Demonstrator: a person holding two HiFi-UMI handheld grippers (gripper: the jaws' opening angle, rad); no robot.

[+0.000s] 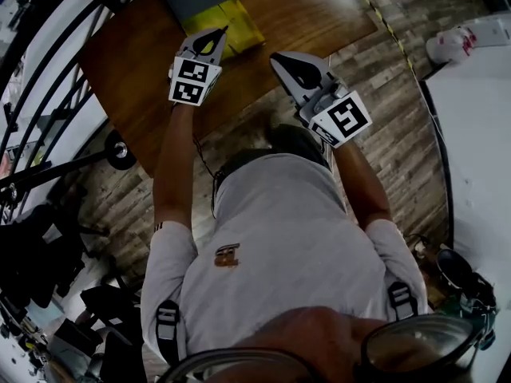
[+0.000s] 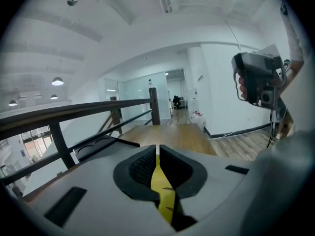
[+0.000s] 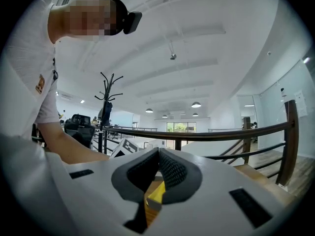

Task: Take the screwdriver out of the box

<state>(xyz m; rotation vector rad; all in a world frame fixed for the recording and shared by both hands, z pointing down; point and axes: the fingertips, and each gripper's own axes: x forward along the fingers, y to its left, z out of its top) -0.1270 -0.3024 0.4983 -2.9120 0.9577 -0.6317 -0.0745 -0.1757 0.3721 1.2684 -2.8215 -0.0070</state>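
Found clenched and empty: left claw [image 1: 217,35] above yellow rectangular box [image 1: 239,24] on brown wooden table [image 1: 303,6]; right claw [image 1: 281,62] beside. Screwdriver unsighted, presumably inside. Open left claw before lowering squarely.

A brown wooden table [image 1: 319,6] is being shown across the top of the head view, on a wood-plank floor [image 1: 399,126]. At the upper right, that floor is being crossed by a yellow-and-black striped line [image 1: 382,21]. A white table [image 1: 479,150] is being seen along the right edge, and a white bundled item [image 1: 459,45] is being shown near its upper end. Black railing bars [image 1: 48,70] are being caught at the upper left. In the right gripper view, a black coat stand [image 3: 109,95] is being framed left of centre, and round ceiling lamps [image 3: 196,104] are being seen lit further right.
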